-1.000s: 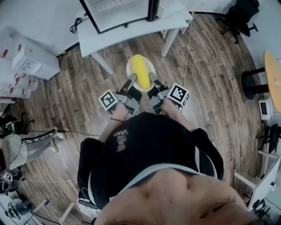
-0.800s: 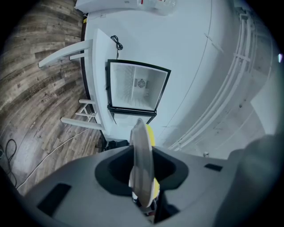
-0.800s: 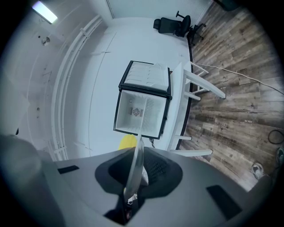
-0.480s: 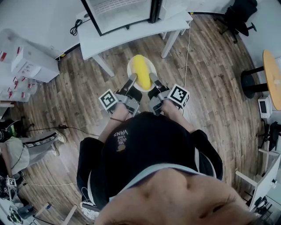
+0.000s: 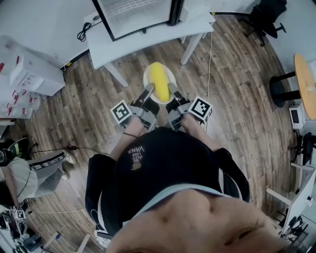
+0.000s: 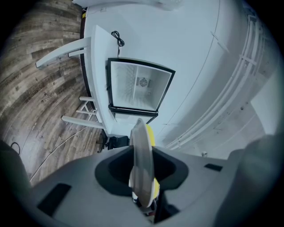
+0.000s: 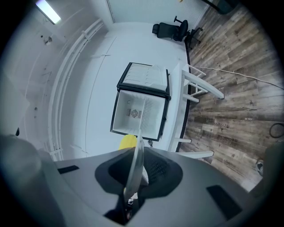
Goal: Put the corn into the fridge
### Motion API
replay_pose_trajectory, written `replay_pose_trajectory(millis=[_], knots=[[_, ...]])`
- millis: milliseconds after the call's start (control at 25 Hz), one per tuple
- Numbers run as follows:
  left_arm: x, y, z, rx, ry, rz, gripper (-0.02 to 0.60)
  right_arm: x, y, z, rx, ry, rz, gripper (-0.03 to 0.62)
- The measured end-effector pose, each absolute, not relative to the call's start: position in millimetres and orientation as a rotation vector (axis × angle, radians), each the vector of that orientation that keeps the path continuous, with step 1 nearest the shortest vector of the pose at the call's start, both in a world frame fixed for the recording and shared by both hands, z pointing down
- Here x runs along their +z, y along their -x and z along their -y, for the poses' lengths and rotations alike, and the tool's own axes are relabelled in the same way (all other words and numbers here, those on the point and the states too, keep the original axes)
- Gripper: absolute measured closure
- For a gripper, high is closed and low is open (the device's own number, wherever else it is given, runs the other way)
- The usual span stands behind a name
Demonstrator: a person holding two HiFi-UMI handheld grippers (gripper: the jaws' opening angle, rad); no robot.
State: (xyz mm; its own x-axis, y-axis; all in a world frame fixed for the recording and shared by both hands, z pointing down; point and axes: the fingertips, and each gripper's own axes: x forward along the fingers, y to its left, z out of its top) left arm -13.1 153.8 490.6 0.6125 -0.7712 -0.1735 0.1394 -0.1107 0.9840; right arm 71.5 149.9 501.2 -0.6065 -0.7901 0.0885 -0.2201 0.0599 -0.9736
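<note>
Left gripper (image 5: pixel 148 92) and right gripper (image 5: pixel 171 89) pinching near rim of plate (image 5: pixel 147 76), one each side. Corn (image 5: pixel 158 80) lying on plate, short of open fridge (image 5: pixel 133 15) on far table (image 5: pixel 148 38). Hold plate level, advance both evenly, clear the fridge's lower edge.

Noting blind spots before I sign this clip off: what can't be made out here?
- Corn: both gripper views, mostly hidden behind the edge-on plate.
- Fridge: head view, top edge cuts it off.
- White boxes: head view, labels too small to read.
</note>
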Motion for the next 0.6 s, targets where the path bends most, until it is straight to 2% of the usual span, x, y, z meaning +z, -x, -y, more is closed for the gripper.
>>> replay_pose_trajectory(millis=[600], knots=[[489.0,14.7,-129.2,-0.871,-1.487,0.570,0.480,499.8,-69.6,-122.6,-1.585,0.991,-1.905,0.557]])
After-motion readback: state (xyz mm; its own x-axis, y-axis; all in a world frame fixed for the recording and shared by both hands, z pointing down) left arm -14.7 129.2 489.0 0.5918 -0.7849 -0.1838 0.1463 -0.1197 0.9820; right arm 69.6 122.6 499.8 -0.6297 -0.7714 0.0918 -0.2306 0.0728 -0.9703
